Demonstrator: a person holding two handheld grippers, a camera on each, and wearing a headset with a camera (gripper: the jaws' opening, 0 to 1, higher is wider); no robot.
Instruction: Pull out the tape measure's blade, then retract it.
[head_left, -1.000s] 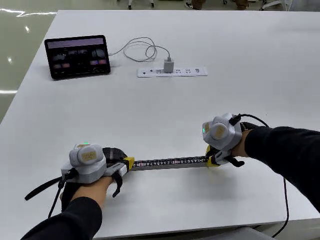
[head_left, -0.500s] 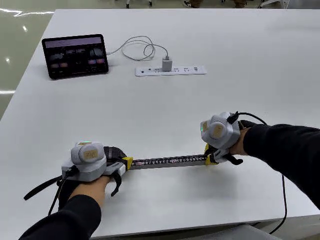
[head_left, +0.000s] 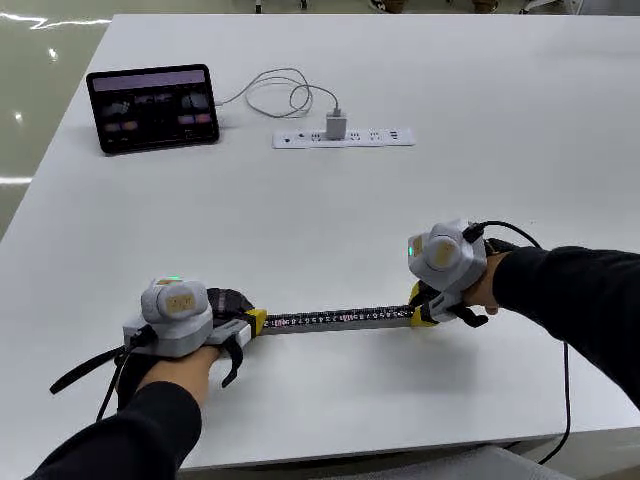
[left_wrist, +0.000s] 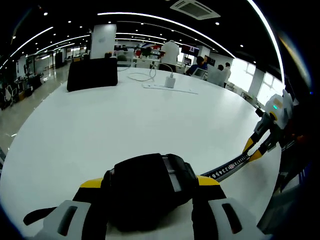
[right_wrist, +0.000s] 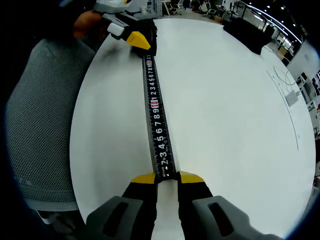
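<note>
The right gripper (head_left: 421, 317), clamped on the blade (head_left: 340, 320), has shifted marginally away from the left gripper (head_left: 250, 321) and the tape measure (head_left: 228, 303) in its jaws. Any gain in drawn-out blade length is too small to confirm.

The blade (head_left: 340, 319) runs from case (left_wrist: 147, 192), left, to right gripper (right_wrist: 166, 177); tablet (head_left: 153, 107), power strip (head_left: 345, 138) behind

I observed tape measure case (left_wrist: 150, 192): black and yellow, gripped | blade (head_left: 340, 320): extended straight, flat, scale facing up.

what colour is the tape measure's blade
The blade is black with white numbers; right gripper view best.
</note>
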